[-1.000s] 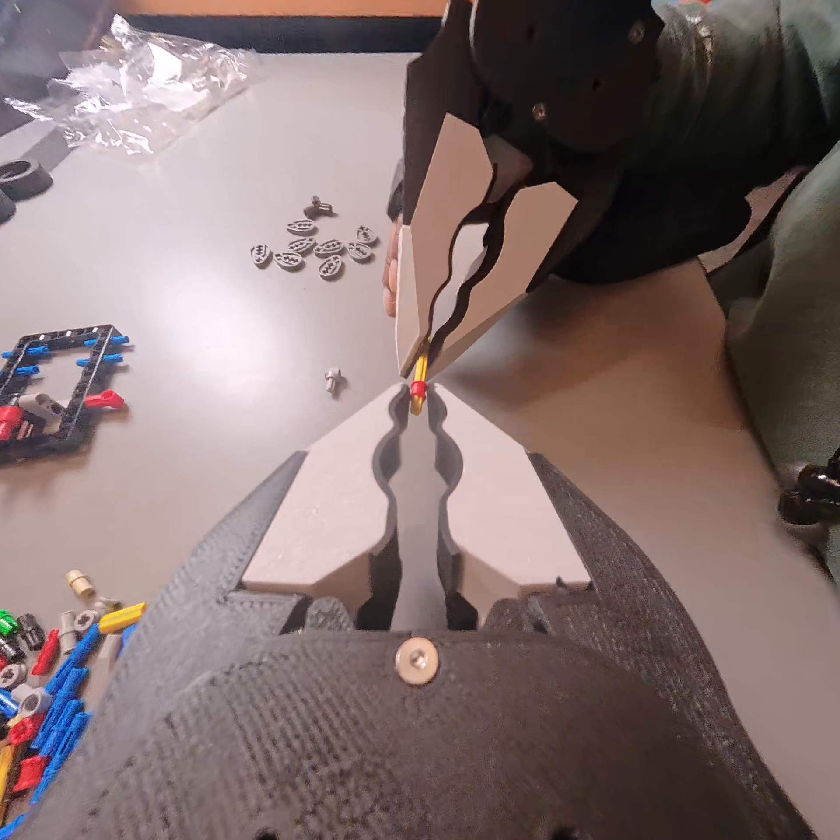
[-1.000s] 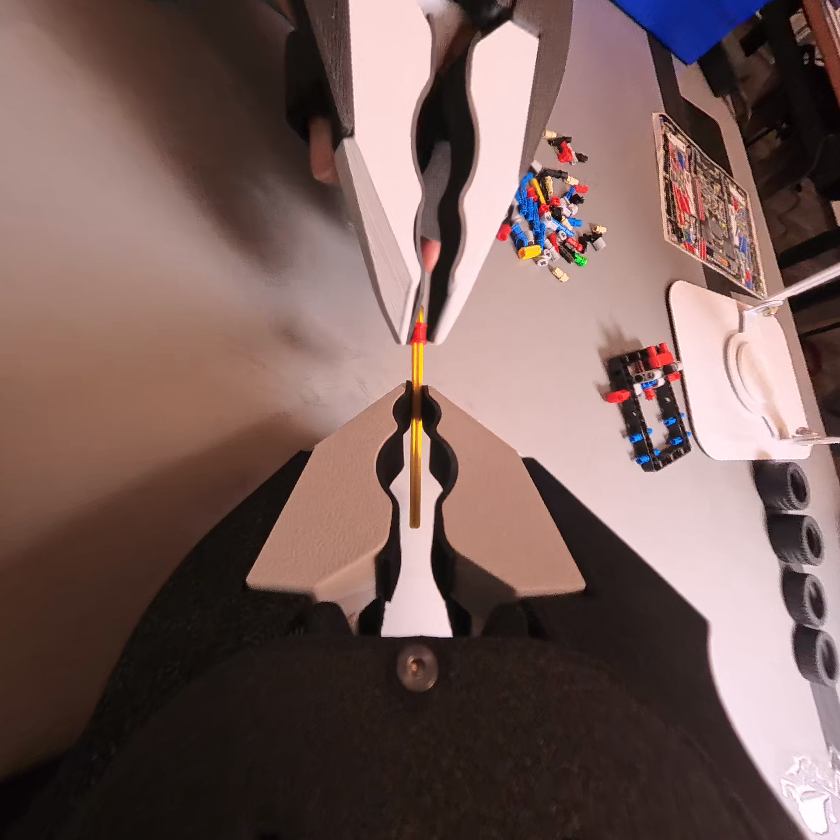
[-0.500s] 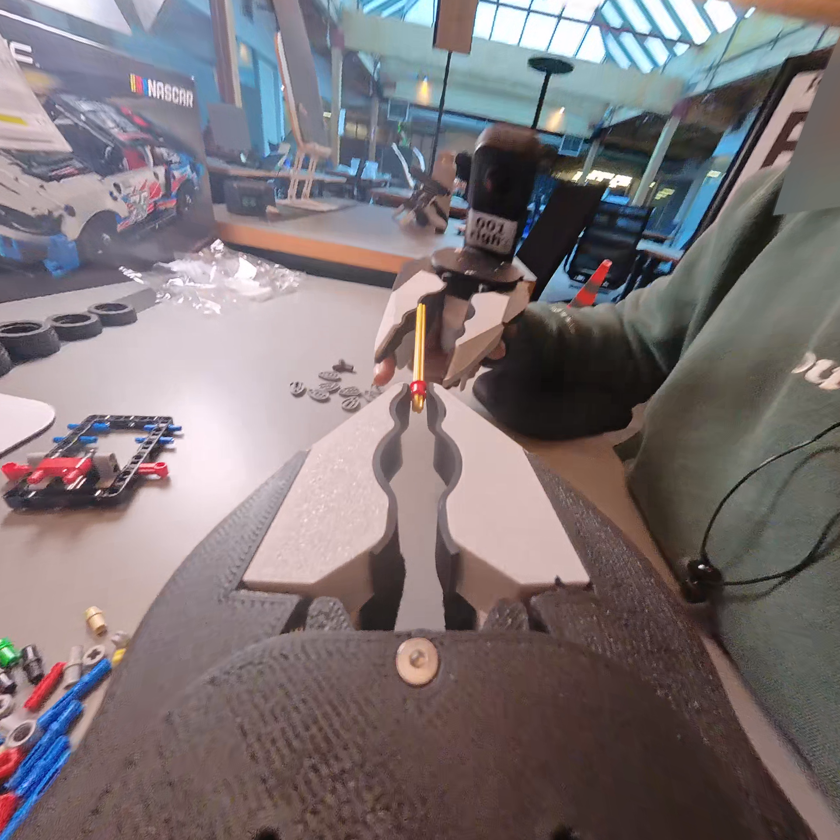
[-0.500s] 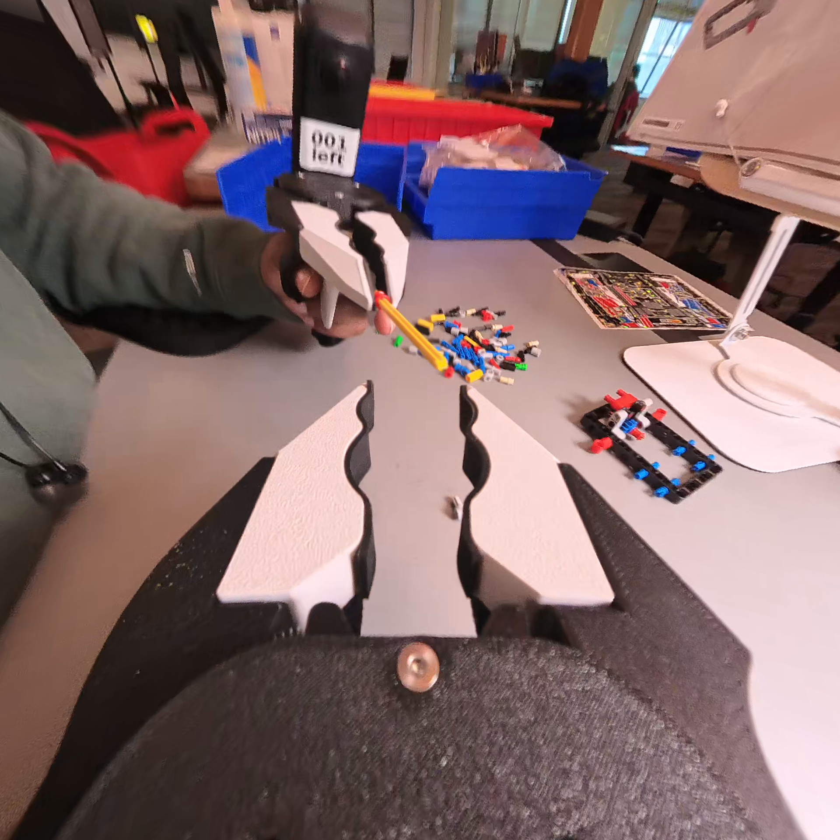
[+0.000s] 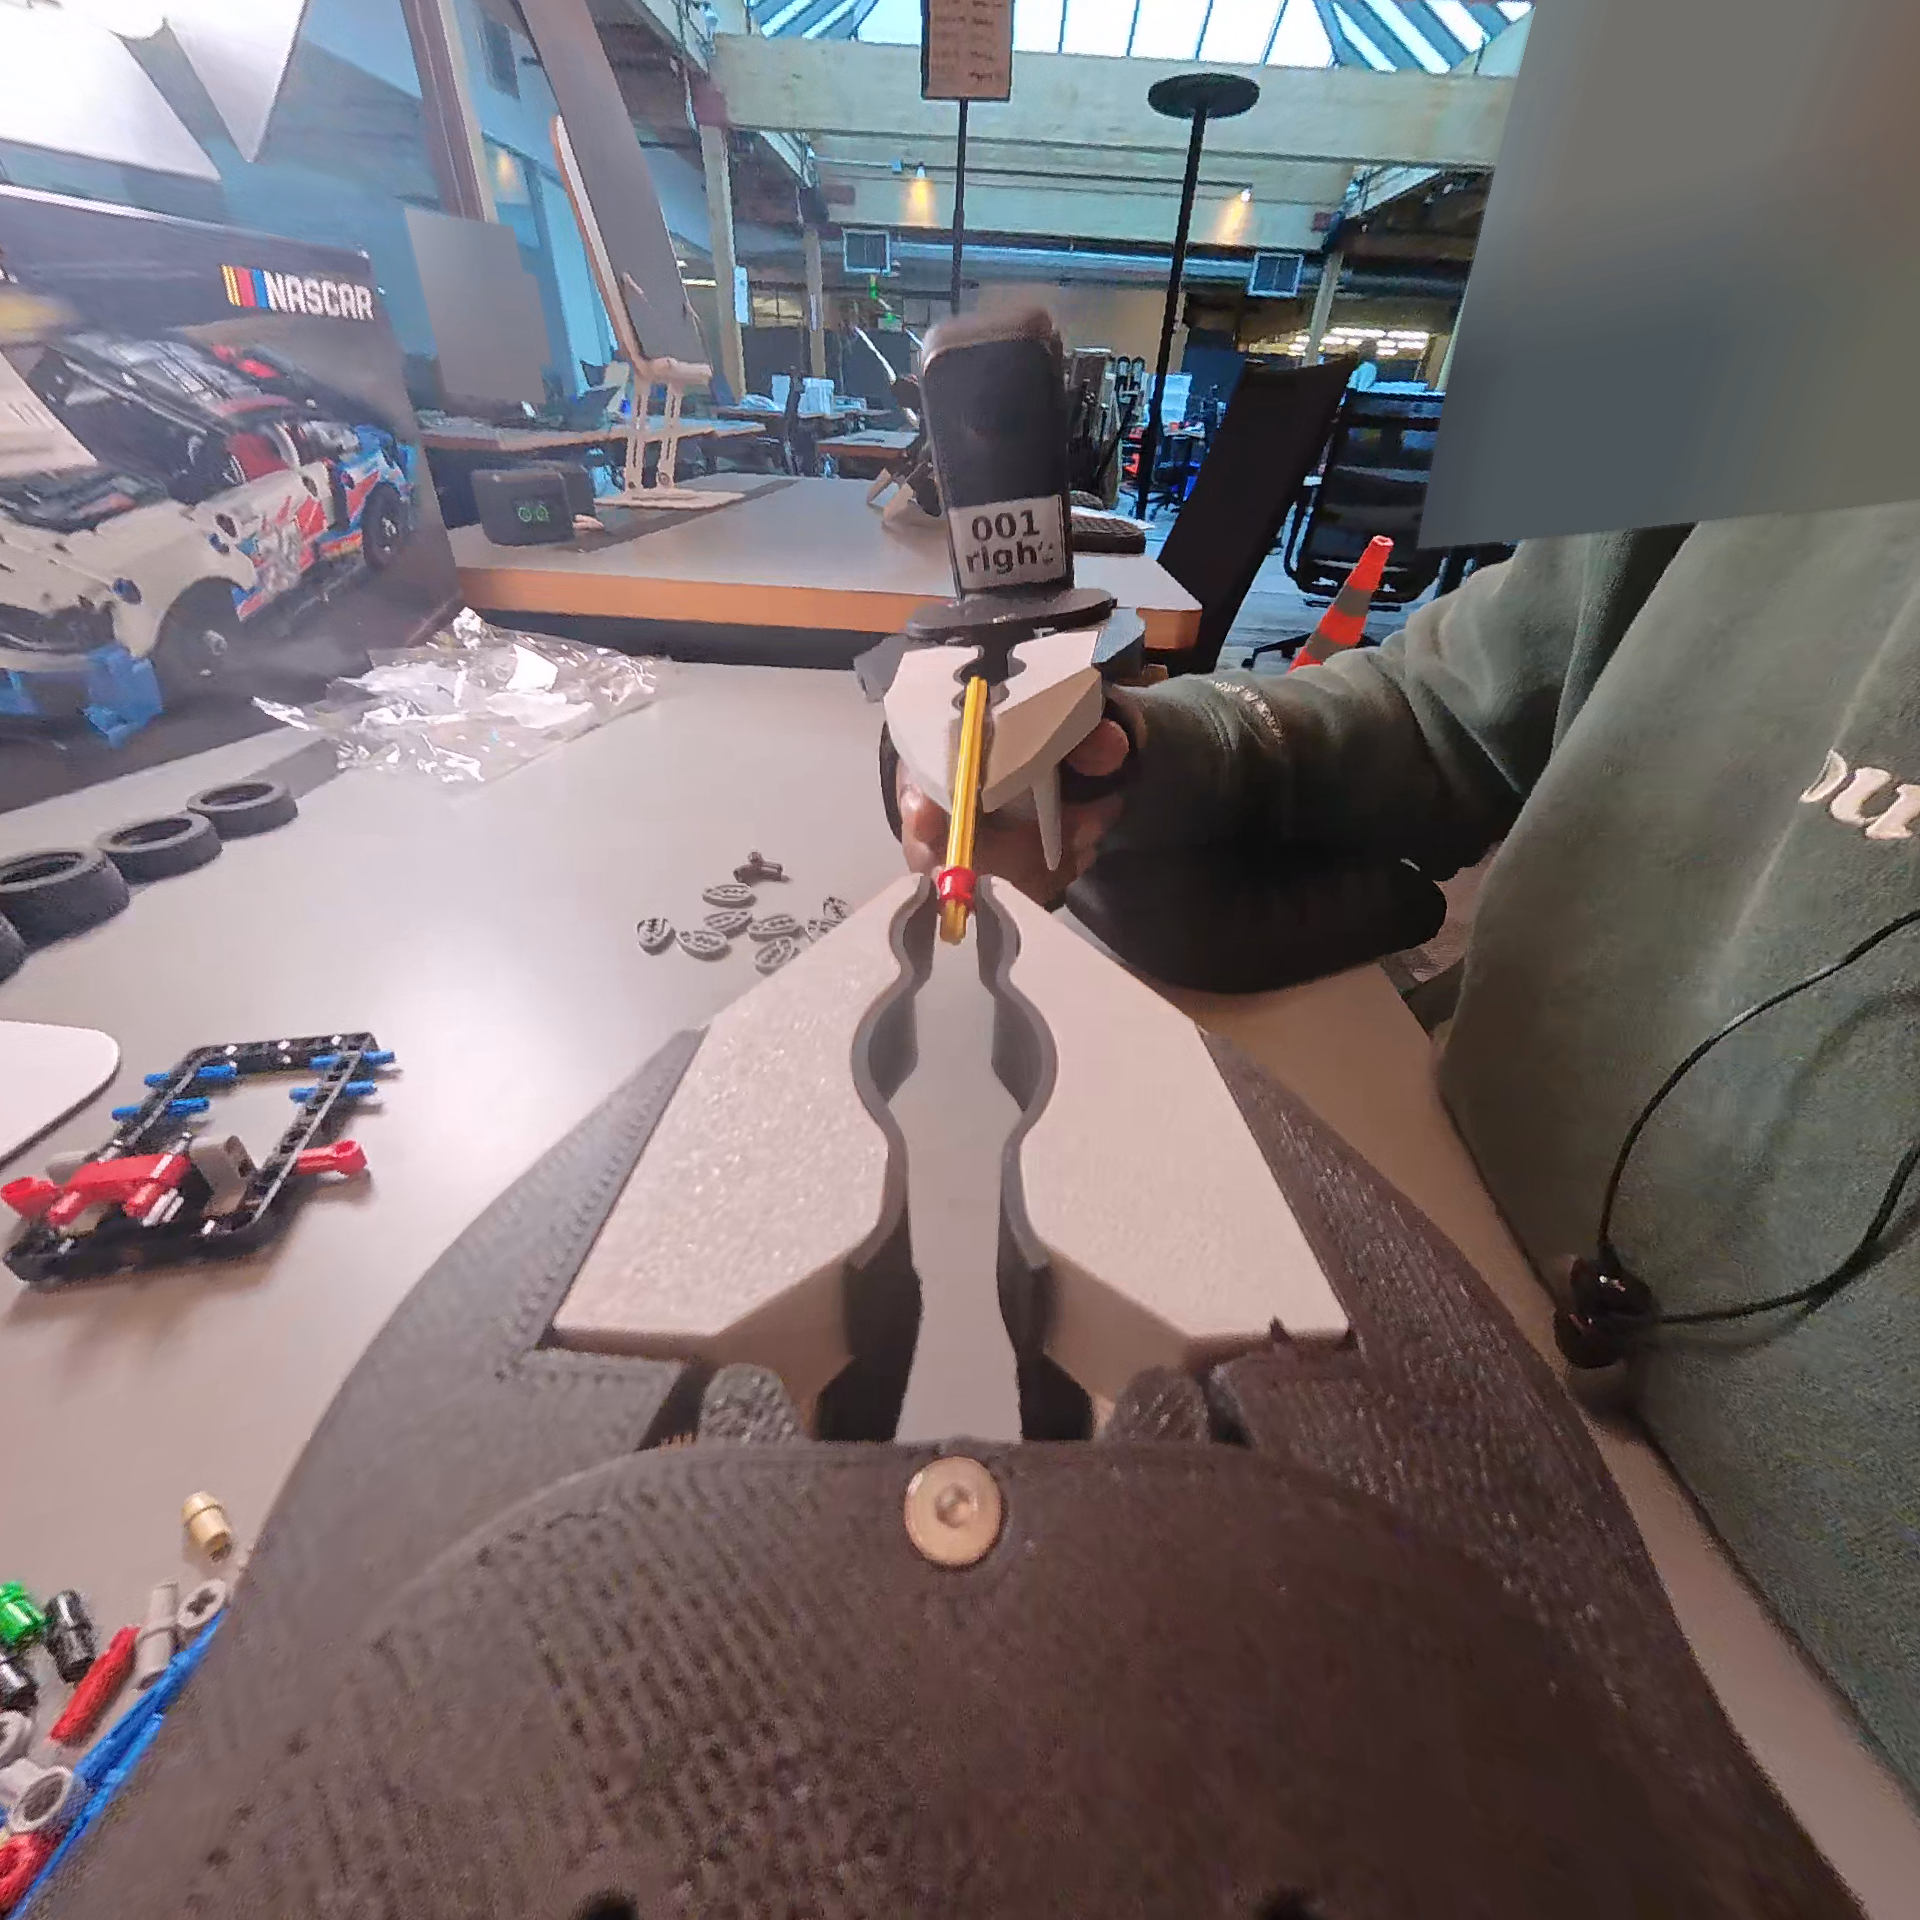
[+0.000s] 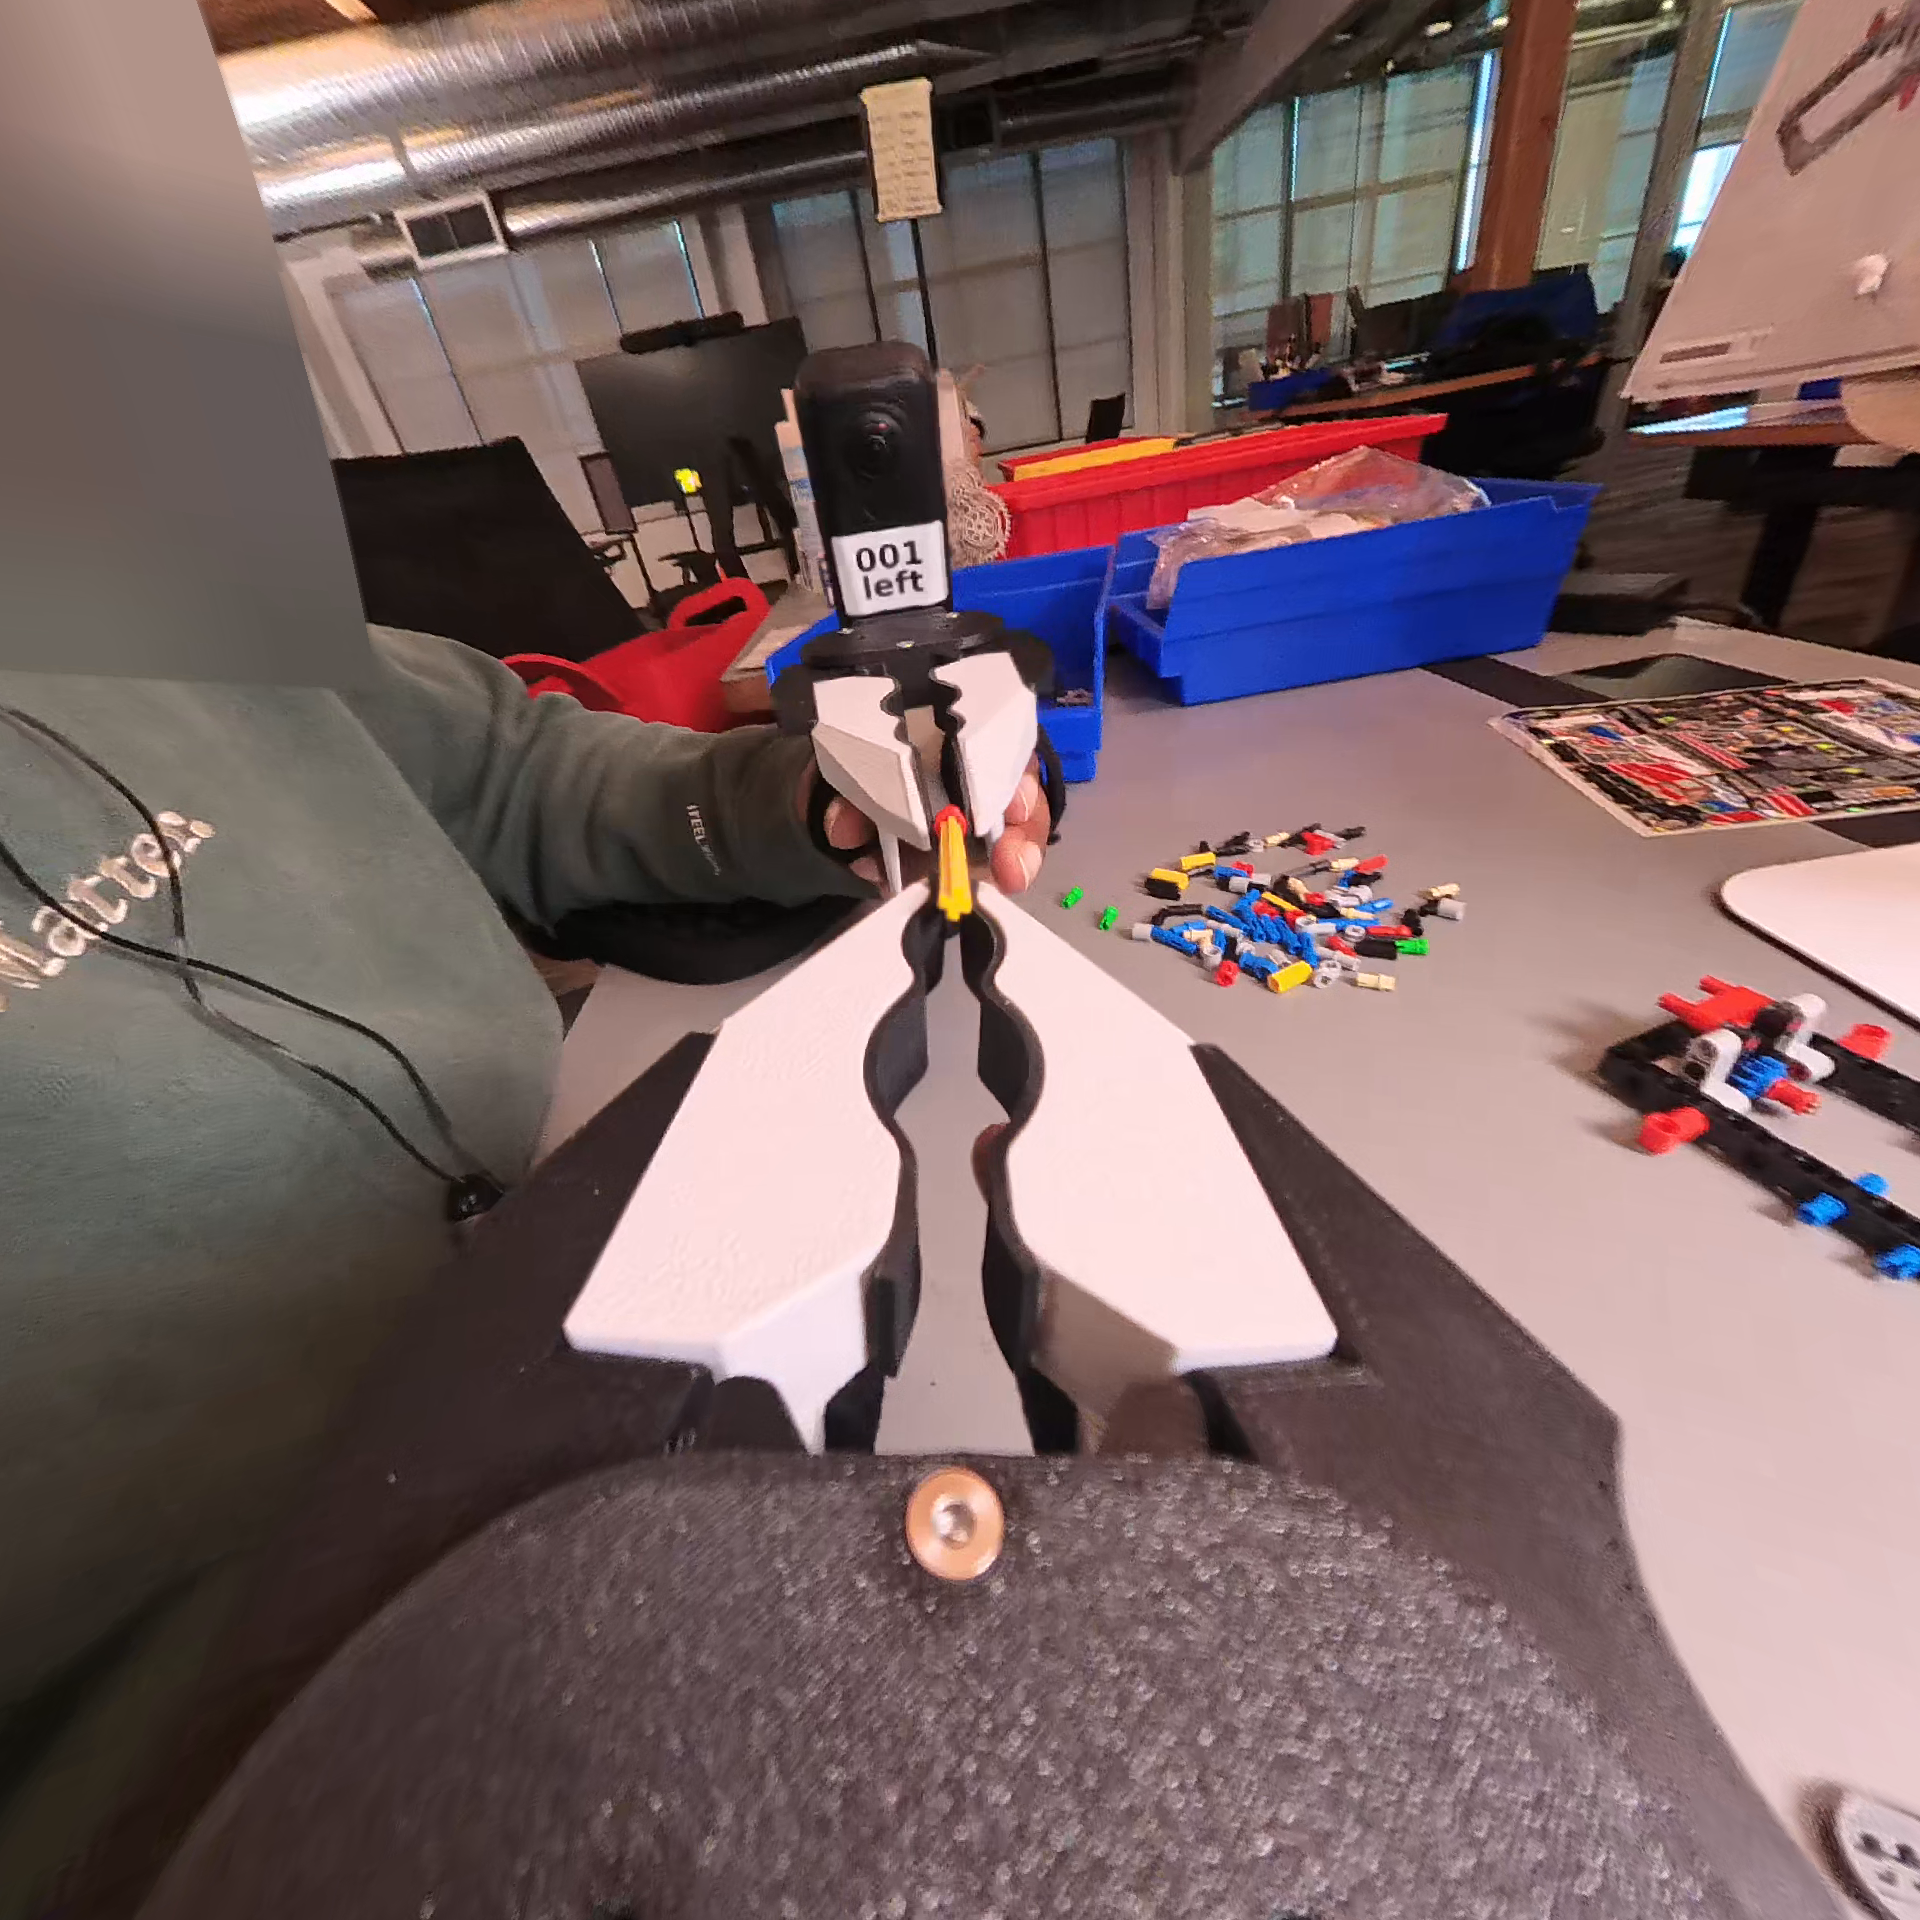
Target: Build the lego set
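Note:
A yellow axle [image 5: 963, 790] with a red bush [image 5: 954, 884] near one end is held in the air between both grippers. My left gripper [image 5: 951, 906] is shut on it at the red bush. My right gripper [image 6: 951, 914] is shut on the axle's other end [image 6: 952, 885]. The two grippers face each other tip to tip above the grey table [image 5: 436, 935]. The left gripper also shows in the right wrist view [image 6: 935, 821], and the right gripper in the left wrist view [image 5: 987, 727]. A black frame assembly [image 5: 197, 1143] with blue pins and red parts lies on the table.
A pile of loose small parts [image 6: 1288, 925] lies to the right in the right wrist view. Grey oval pieces [image 5: 727, 925], tyres [image 5: 156, 847], a plastic bag [image 5: 468, 696] and the set's box [image 5: 187, 468] are on the table. Blue bins [image 6: 1351, 592], a printed sheet [image 6: 1725, 748] and a white stand base [image 6: 1839, 925] are beyond. The person's green sleeve [image 5: 1351, 748] is close. Left and right tips are no more than a few centimetres apart.
Half a second ago my right gripper was open and off the axle; now it has closed on the free end. Both grippers have tilted up from facing the table to level.

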Tool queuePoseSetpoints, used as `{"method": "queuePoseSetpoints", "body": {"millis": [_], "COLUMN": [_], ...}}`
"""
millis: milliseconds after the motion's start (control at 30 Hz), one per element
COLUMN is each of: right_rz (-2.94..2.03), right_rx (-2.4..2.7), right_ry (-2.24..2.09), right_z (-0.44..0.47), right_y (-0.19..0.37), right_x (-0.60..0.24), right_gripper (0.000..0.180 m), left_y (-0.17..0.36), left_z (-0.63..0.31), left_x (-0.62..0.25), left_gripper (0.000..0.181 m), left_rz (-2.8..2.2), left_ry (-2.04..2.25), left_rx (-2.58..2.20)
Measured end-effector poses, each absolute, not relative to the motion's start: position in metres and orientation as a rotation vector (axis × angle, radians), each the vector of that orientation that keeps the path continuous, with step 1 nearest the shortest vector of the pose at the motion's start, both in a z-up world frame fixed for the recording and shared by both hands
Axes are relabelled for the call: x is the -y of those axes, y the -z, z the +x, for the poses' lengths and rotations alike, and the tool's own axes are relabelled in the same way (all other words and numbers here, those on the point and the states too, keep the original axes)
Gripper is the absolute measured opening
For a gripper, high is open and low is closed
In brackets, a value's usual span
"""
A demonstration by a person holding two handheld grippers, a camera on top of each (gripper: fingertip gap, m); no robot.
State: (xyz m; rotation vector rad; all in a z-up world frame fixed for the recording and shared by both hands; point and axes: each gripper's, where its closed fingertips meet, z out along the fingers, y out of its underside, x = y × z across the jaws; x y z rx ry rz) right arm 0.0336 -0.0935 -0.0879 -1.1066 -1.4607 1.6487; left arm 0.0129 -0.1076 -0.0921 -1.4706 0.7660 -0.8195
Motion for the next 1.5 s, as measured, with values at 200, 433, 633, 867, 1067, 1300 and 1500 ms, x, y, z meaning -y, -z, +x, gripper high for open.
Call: {"method": "queuePoseSetpoints", "body": {"millis": [200, 433, 633, 867, 1067, 1300, 1500], "right_rz": [-1.094, -1.099, -1.112, -1.116, -1.115, -1.078, -1.072], "right_rx": [1.375, 1.387, 1.416, 1.468, 1.502, 1.504, 1.520], "right_ry": [-1.798, -1.815, -1.786, -1.698, -1.636, -1.652, -1.659], "right_z": [0.040, 0.038, 0.036, 0.033, 0.031, 0.033, 0.033], "right_y": [0.076, 0.080, 0.086, 0.092, 0.097, 0.094, 0.095], "right_x": [0.090, 0.093, 0.095, 0.097, 0.100, 0.103, 0.106], "right_gripper": [0.000, 0.000, 0.000, 0.015, 0.002, 0.002, 0.002], "left_y": [0.085, 0.084, 0.090, 0.098, 0.102, 0.099, 0.098], "left_z": [0.014, 0.014, 0.015, 0.017, 0.020, 0.022, 0.026], "left_x": [0.111, 0.110, 0.108, 0.108, 0.108, 0.108, 0.112], "left_gripper": [0.014, 0.017, 0.005, 0.004, 0.004, 0.016, 0.006], "left_rz": [-1.441, -1.440, -1.481, -1.525, -1.537, -1.508, -1.494], "left_ry": [0.727, 0.717, 0.675, 0.648, 0.639, 0.608, 0.605], "left_rx": [-0.791, -0.784, -0.808, -0.851, -0.865, -0.866, -0.893]}}
